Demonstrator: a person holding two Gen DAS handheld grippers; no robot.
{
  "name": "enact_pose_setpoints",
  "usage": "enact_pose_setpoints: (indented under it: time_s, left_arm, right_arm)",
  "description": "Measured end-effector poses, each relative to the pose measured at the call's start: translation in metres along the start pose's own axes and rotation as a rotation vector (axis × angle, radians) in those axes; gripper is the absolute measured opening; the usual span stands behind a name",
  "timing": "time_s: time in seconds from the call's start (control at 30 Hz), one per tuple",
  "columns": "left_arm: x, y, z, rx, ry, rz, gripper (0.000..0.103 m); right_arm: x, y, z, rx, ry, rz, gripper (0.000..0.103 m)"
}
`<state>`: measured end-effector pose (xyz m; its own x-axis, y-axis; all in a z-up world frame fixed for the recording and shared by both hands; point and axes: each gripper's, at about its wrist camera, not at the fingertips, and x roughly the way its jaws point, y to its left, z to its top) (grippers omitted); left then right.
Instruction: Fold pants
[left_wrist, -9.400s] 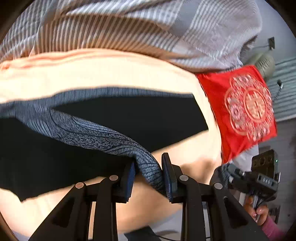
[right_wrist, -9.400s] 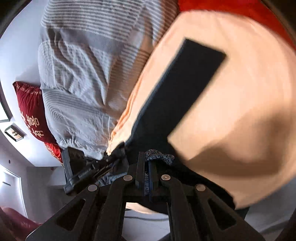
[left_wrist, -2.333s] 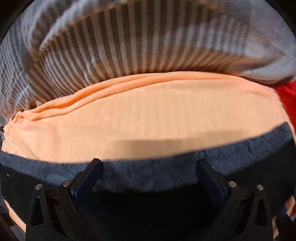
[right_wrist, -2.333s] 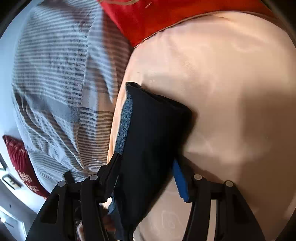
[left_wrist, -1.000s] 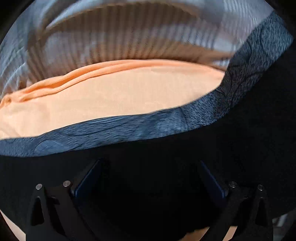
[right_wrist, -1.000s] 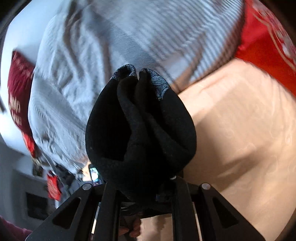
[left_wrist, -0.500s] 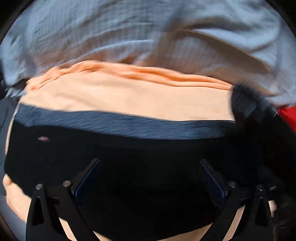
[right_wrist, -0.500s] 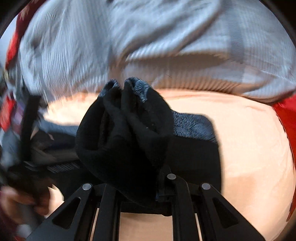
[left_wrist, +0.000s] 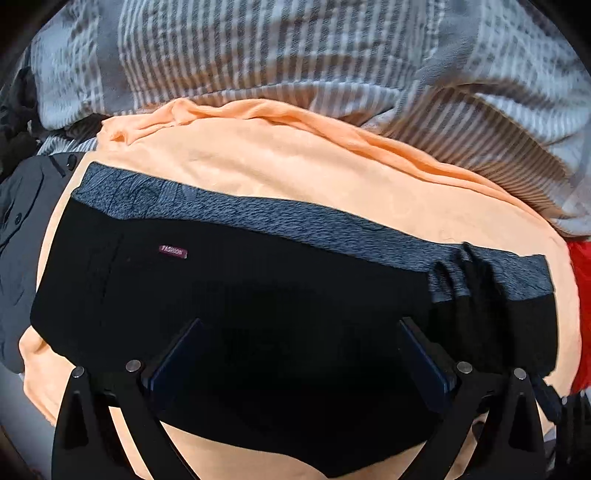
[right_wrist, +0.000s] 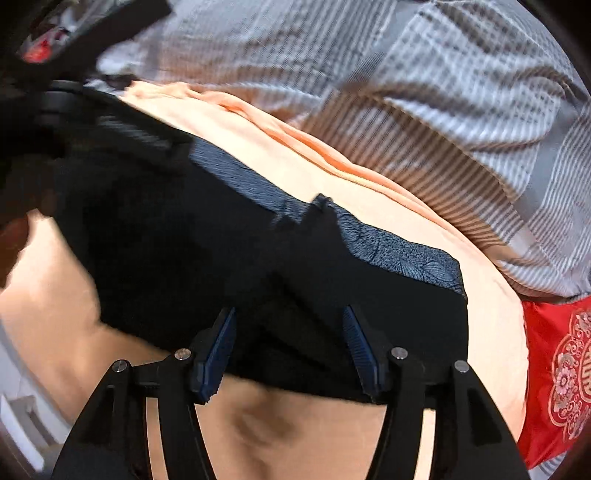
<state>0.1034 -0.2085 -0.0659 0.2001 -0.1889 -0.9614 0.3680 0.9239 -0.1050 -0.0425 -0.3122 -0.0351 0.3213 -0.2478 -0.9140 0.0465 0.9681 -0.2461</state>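
Note:
The black pants lie folded in a flat rectangle on the orange sheet, with a grey patterned band along the far edge and a small "FASHION" tag at upper left. They also show in the right wrist view. A bunched fold sits on their right end. My left gripper is open and empty, close over the pants' near part. My right gripper is open and empty, over the pants' right part.
A grey striped duvet is heaped behind the orange sheet. A red patterned cloth lies at the right. A dark garment lies at the left edge. The left gripper's body shows at upper left in the right wrist view.
My right gripper has opened and let go of the bunched pants end, which now rests on the folded stack. The pants have settled flat under both grippers.

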Motion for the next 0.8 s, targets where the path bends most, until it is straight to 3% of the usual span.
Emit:
enact_pose_setpoints:
  time_s: [0.23,0.3,0.4,0.47,0.53,0.63,0.8]
  left_arm:
    - [-0.011,-0.057,-0.006,0.094,0.029,-0.191,0.103]
    - [-0.009,-0.080,-0.008,0.134,0.050,-0.240,0.098]
    - [0.002,-0.109,-0.015,0.193,0.099,-0.275,0.082]
    - [0.009,-0.119,-0.018,0.197,0.129,-0.298,0.054]
    - [0.016,-0.127,-0.019,0.190,0.167,-0.331,0.033]
    - [0.012,-0.134,-0.020,0.194,0.155,-0.341,0.018]
    - [0.003,-0.135,-0.029,0.246,0.138,-0.326,0.017]
  right_arm:
    - [-0.012,-0.079,-0.019,0.296,0.059,0.043,0.063]
    - [-0.007,-0.100,-0.025,0.368,0.089,0.041,0.063]
    - [-0.001,-0.121,-0.030,0.456,0.107,0.073,0.063]
    - [-0.002,-0.126,-0.035,0.486,0.110,0.088,0.063]
    - [-0.002,-0.125,-0.039,0.492,0.111,0.093,0.063]
    - [0.002,-0.127,-0.043,0.507,0.122,0.108,0.063]
    - [0.002,-0.135,-0.048,0.540,0.131,0.115,0.062]
